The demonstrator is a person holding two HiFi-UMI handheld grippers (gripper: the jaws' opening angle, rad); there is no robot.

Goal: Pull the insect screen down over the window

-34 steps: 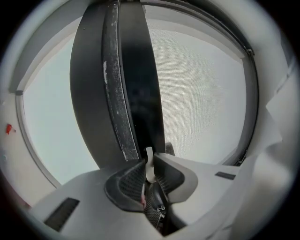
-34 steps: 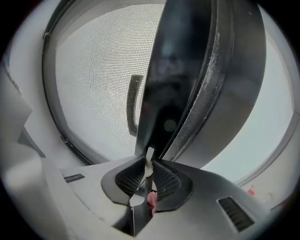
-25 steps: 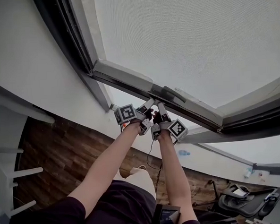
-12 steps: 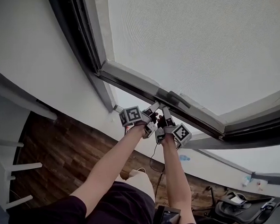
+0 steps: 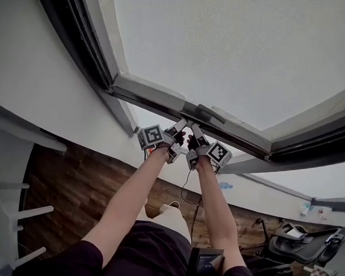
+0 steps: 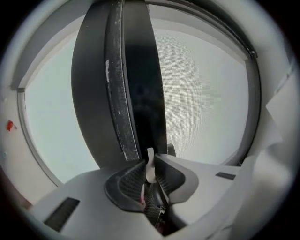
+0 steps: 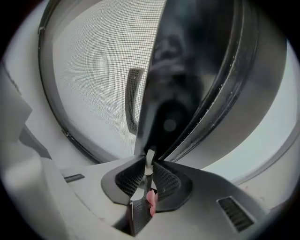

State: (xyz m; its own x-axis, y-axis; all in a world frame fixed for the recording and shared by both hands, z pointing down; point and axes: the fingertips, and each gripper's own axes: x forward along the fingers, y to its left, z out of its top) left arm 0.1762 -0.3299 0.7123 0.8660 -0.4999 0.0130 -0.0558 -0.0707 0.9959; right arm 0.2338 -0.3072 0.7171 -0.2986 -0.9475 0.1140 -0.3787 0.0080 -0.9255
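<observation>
Both the left gripper (image 6: 149,169) and the right gripper (image 7: 149,165) clamp the thin white pull tab (image 6: 150,157) under the fine grey mesh insect screen (image 5: 231,49) spanning the window above, so the pull is best kept even and straight, parallel to the dark window frame (image 5: 76,47), lest the pale grey bottom rail (image 5: 152,89) tilt.

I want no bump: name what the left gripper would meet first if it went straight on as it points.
The left gripper is shut on a white tab; straight beyond, the dark bar comes first, apparently close, though depth is unclear.
</observation>
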